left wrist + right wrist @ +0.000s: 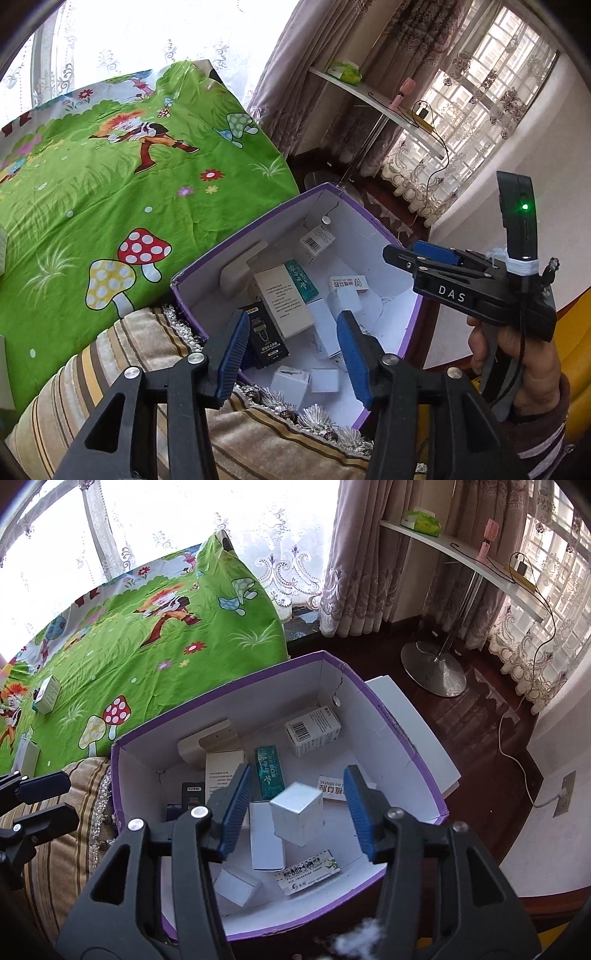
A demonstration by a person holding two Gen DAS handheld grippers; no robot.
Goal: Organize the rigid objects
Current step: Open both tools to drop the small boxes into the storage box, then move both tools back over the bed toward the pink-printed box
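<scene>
Downward, both the right gripper (297, 808) and left gripper (291, 354) tilt over the box (406, 738).

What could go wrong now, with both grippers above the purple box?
The small white cube, free between the open right gripper pads, may land tilted on the packs below. The purple box rests partly on a striped cushion, so it could tip. Boxes on the green sheet may be forgotten.

A bed (155, 657) under a green cartoon sheet carries two small boxes (48, 694) far from the purple-edged box (391, 716), which sits at the bed's corner beside a striped pillow (110, 354).
</scene>
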